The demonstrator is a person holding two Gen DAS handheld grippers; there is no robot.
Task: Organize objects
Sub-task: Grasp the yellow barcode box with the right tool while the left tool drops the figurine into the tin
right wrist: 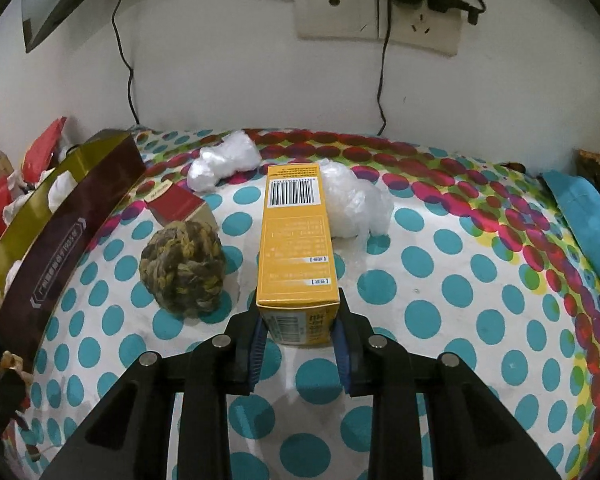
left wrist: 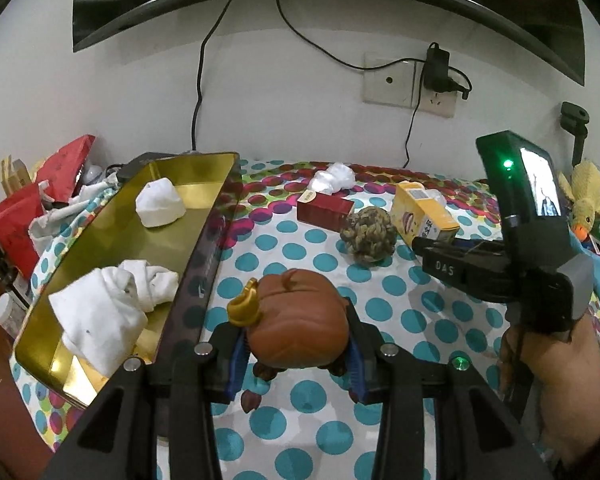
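My left gripper (left wrist: 296,344) is shut on a brown toy figure (left wrist: 296,312) with a gold piece on its left side, held just above the dotted tablecloth (left wrist: 400,312). To its left lies a gold tray (left wrist: 188,192) holding two bundles of white cloth (left wrist: 108,312). My right gripper (right wrist: 298,332) is shut on the near end of a yellow box (right wrist: 296,240) that lies lengthwise on the cloth, barcode at its far end. In the left wrist view the same box (left wrist: 420,208) sits at the tip of the right gripper, which a person's hand (left wrist: 560,356) holds.
A braided rope ball (right wrist: 182,268) and a red box (right wrist: 178,204) lie left of the yellow box. Crumpled white plastic wads (right wrist: 224,162) (right wrist: 356,204) lie behind and right of it. A yellow duck plush (left wrist: 588,196) sits at the far right. The wall with cables is close behind.
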